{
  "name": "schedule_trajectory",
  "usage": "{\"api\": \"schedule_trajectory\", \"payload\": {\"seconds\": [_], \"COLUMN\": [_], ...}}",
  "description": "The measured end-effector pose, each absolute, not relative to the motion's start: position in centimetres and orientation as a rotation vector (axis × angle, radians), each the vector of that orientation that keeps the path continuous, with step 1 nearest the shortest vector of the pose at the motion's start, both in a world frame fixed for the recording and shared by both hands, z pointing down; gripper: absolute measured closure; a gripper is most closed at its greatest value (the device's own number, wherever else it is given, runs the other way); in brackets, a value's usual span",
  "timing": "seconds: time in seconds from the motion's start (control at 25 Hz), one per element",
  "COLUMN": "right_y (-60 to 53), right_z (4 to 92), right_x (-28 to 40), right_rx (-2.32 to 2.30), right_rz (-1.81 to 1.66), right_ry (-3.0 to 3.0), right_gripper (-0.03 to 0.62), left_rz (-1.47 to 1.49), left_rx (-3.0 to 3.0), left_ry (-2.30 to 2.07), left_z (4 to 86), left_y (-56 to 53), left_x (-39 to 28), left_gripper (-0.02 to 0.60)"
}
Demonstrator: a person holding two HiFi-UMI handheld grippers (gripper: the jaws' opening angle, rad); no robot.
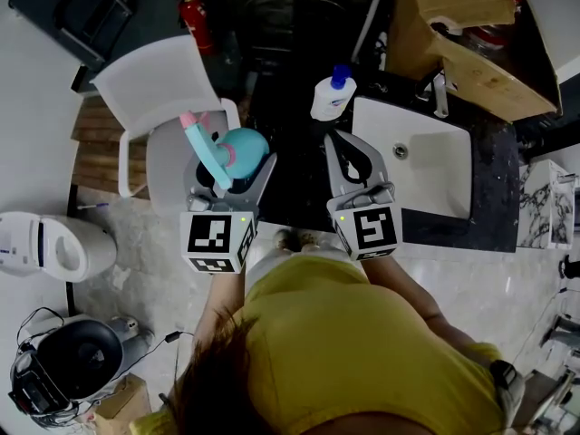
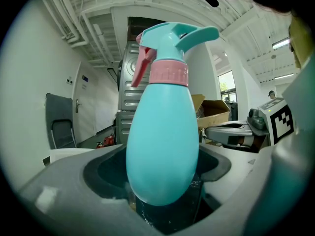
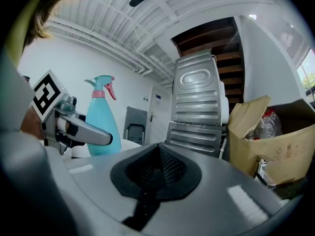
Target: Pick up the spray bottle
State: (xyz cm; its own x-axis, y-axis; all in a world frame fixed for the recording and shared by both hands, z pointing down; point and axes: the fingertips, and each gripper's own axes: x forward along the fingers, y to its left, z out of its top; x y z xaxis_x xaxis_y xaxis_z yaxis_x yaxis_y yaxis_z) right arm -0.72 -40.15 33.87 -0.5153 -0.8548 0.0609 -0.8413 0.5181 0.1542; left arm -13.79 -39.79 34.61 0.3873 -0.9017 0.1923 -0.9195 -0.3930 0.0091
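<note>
A teal spray bottle (image 1: 237, 149) with a pink collar and trigger is lifted in my left gripper (image 1: 228, 175), whose jaws press on its round lower body. In the left gripper view the spray bottle (image 2: 162, 151) fills the middle, upright, head and nozzle at the top. My right gripper (image 1: 356, 166) hovers over the dark counter left of the sink, jaws closed together and empty. The right gripper view shows the spray bottle (image 3: 102, 124) to the left, beside the left gripper's marker cube (image 3: 47, 96).
A white bottle with a blue cap (image 1: 332, 93) stands on the dark counter (image 1: 290, 152) left of the white sink (image 1: 417, 157). A white chair (image 1: 159, 98) is under the left gripper. A cardboard box (image 1: 462, 34) sits at the back right, a toilet (image 1: 50, 243) at the left.
</note>
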Motion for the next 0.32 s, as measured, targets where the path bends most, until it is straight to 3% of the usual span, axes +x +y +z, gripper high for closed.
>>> {"api": "schedule_trajectory", "payload": {"seconds": [0.32], "right_y": [-40.92], "right_z": [34.69], "right_x": [-0.86], "right_rx": [1.469], "right_rz": [-0.143], "right_ry": [-2.608], "right_gripper": [0.594], "left_rz": [0.245], "left_rx": [2.524], "left_ry": [-1.629], "left_z": [35.39], "left_y": [-40.59], "left_x": [-13.54], "left_gripper": [0.173]}}
